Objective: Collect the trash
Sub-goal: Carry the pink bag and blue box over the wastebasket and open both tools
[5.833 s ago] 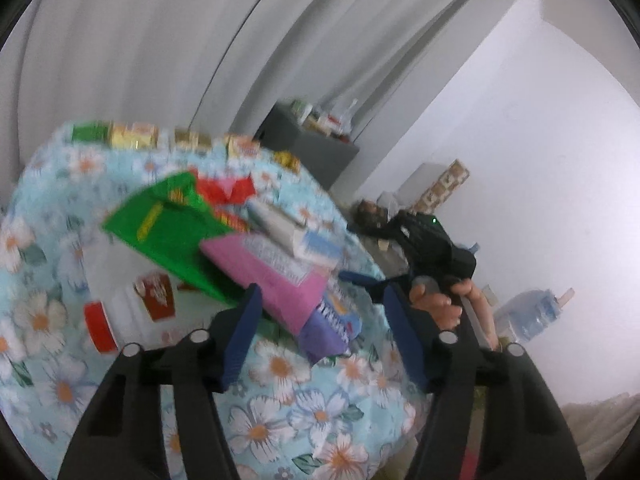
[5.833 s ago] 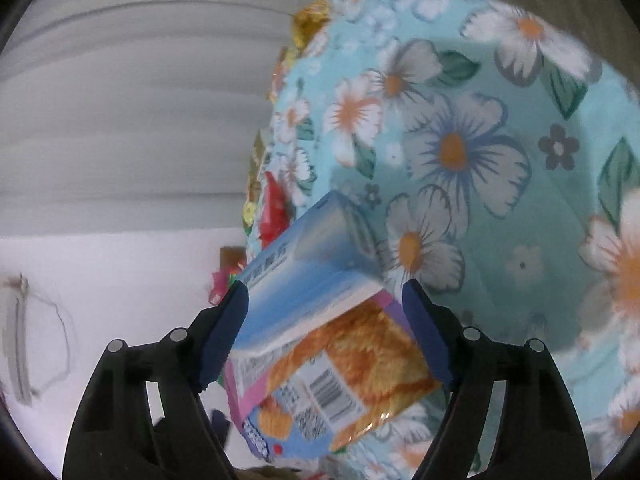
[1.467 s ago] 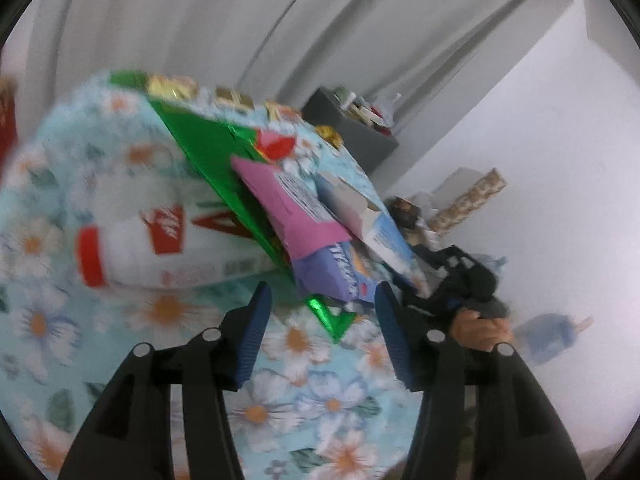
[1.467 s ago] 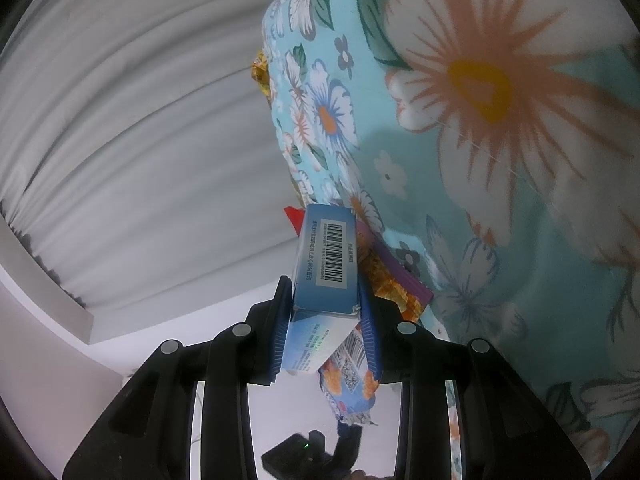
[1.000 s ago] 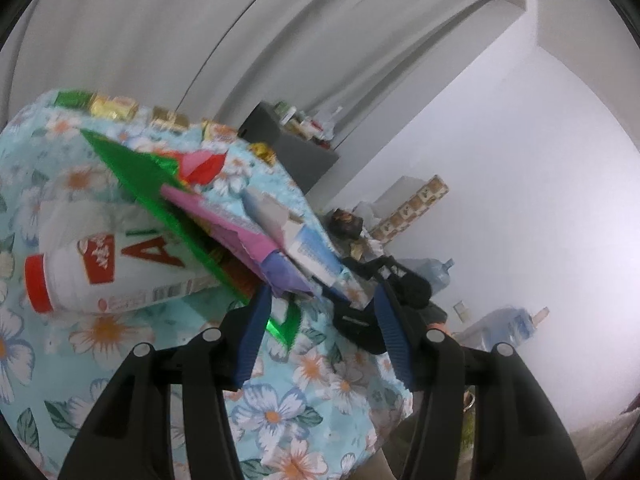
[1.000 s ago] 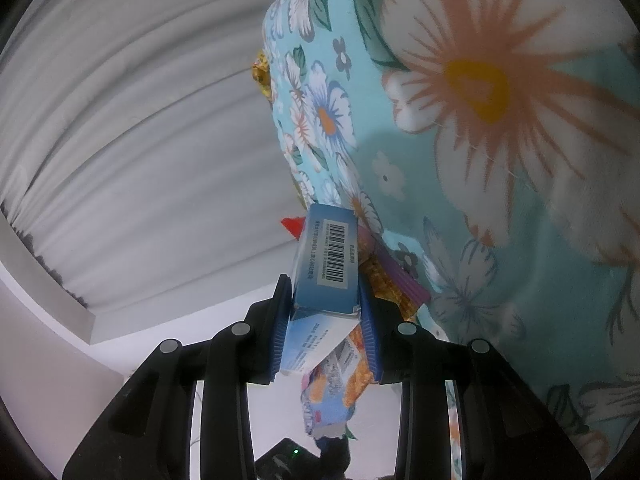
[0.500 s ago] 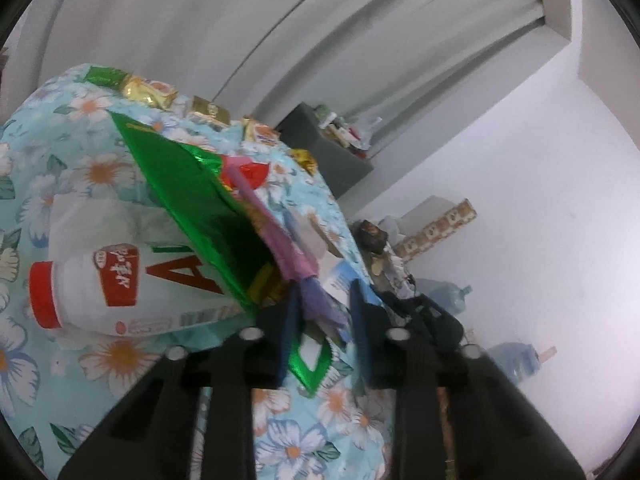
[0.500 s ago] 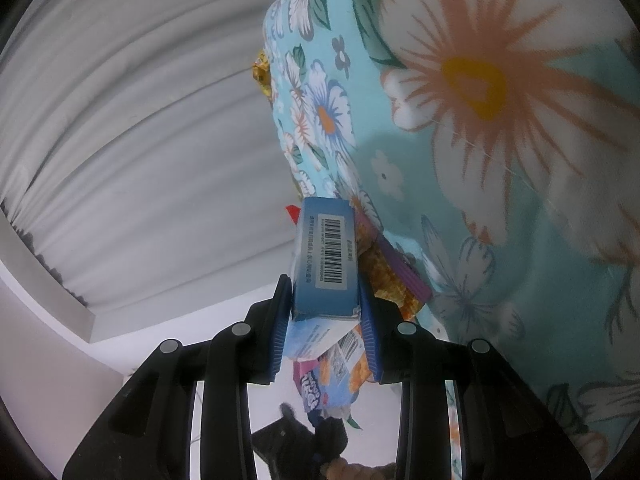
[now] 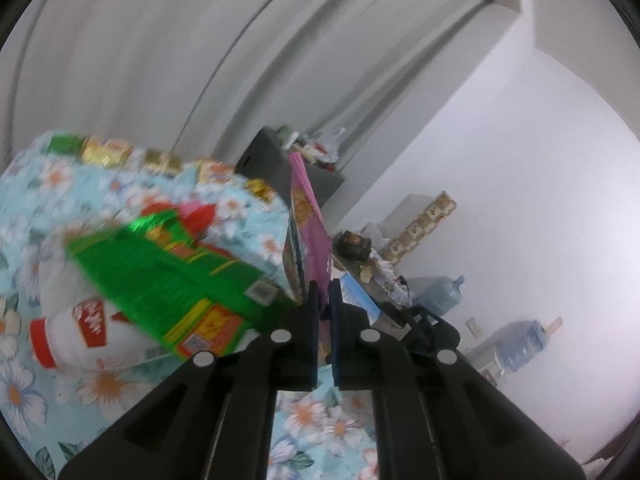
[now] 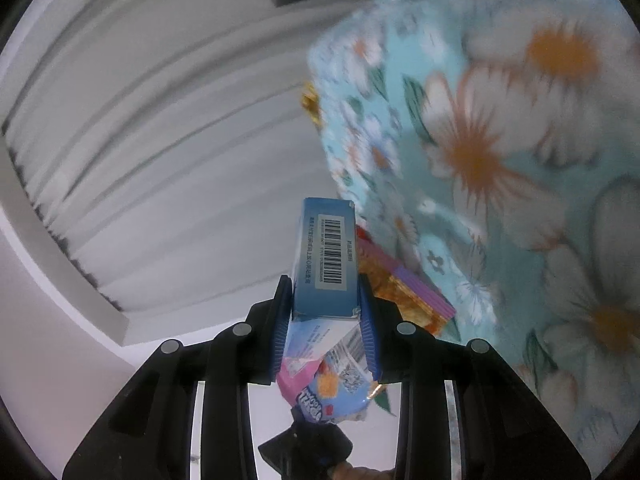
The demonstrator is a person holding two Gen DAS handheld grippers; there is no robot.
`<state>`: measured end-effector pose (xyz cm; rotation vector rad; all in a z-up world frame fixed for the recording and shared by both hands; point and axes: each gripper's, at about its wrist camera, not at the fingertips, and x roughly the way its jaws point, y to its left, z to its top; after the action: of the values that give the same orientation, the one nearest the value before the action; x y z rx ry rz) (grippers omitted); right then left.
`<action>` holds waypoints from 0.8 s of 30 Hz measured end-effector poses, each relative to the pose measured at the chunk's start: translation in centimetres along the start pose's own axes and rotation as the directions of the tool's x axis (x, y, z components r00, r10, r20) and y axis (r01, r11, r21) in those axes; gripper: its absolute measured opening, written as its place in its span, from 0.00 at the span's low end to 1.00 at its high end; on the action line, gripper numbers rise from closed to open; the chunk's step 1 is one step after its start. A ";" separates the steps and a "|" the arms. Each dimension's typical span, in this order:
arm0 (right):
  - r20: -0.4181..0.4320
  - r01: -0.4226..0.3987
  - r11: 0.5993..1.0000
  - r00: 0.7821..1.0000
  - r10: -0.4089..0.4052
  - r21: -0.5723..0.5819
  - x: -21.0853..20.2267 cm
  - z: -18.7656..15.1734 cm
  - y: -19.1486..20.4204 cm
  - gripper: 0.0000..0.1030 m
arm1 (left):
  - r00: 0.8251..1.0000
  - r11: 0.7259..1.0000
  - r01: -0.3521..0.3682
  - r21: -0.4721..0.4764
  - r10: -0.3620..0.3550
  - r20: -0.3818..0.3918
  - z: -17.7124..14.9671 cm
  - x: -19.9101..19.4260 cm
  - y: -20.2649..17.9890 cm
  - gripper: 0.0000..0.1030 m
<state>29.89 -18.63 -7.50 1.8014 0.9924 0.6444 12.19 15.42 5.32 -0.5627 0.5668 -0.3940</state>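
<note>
Pink wrapper (image 9: pixel 308 216) pinched edge-on in left gripper (image 9: pixel 324 300), jaws just closed on it, wrapper standing up toward 12 o'clock. Blue box (image 10: pixel 326 256) clamped in right gripper (image 10: pixel 325 316), at centre of right view. Green bag (image 9: pixel 168 280) and white bottle (image 9: pixel 80 328) at 9 o'clock on flowered desk (image 9: pixel 120 392). Risk: thin wrapper slips from narrow pinch; its lower edge could drag green bag off.

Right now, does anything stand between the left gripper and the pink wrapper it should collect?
Nothing visible does. The left gripper, whose jaws have just been closing, is shut on the pink wrapper, pads directly on its lower end.
</note>
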 end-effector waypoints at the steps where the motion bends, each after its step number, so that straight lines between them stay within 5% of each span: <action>1: 0.010 -0.013 1.000 1.000 0.013 -0.005 -0.7 0.0 0.3 0.29 | 1.000 1.000 0.010 0.017 -0.010 0.001 0.1 0.1 -0.7 0.04; 11: 0.170 -0.151 0.987 0.972 0.159 -0.059 -12.0 0.6 2.1 0.29 | 0.994 0.974 0.111 0.195 -0.105 -0.041 0.4 3.2 -9.5 0.04; 17: 0.358 -0.169 0.981 0.913 0.194 -0.100 -22.3 1.4 1.7 0.29 | 0.978 0.934 0.199 0.298 -0.169 -0.124 -0.7 8.5 -15.8 0.04; 20: 0.494 -0.120 0.988 0.856 0.154 -0.100 -27.2 1.6 0.5 0.29 | 0.961 0.902 0.250 0.352 -0.187 -0.205 -2.1 13.0 -19.7 0.04; 23: 0.643 -0.011 0.998 0.764 0.047 -0.059 -32.2 1.7 -1.5 0.29 | 0.940 0.870 0.289 0.400 -0.180 -0.288 -4.1 17.4 -22.9 0.04; 24: 0.699 0.042 0.999 0.715 -0.010 -0.028 -34.0 1.8 -2.3 0.29 | 0.929 0.854 0.304 0.421 -0.168 -0.330 -5.2 19.5 -24.2 0.04</action>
<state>12.31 -47.78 -10.48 1.7660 0.4661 -0.0738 19.50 -15.08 8.46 -0.1047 0.6499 -0.8342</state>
